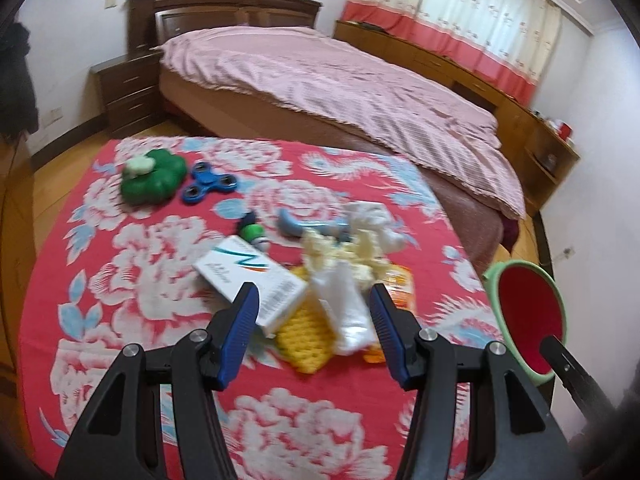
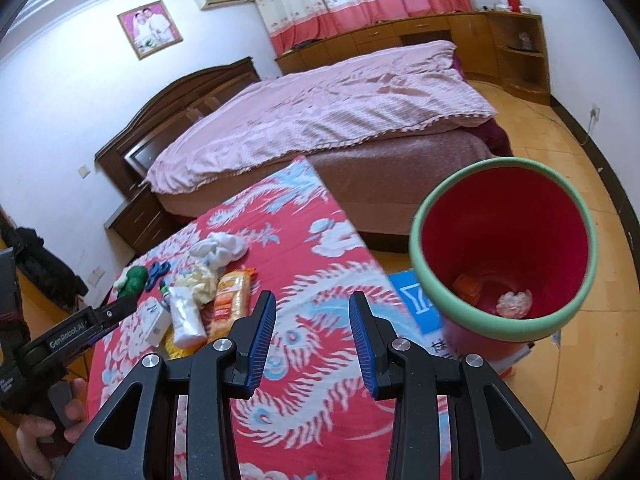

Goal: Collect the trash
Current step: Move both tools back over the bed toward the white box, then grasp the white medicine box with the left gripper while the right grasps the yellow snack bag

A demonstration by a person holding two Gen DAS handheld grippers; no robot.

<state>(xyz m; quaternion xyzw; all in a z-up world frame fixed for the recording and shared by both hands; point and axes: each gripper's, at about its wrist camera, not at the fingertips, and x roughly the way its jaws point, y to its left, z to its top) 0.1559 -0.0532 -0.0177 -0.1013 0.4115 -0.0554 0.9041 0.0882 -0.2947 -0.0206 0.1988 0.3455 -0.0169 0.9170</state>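
Red floral cloth [image 1: 120, 280] is being littered with a trash pile [image 1: 340, 272], above which the left gripper [image 1: 314, 316] is being held released; the right gripper [image 2: 312, 320] is likewise being held unclenched beside the red bin [image 2: 504, 248].

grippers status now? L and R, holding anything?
Left gripper: open, holding nothing, over the trash pile.
Right gripper: open, empty, over the red floral cloth beside the bin.
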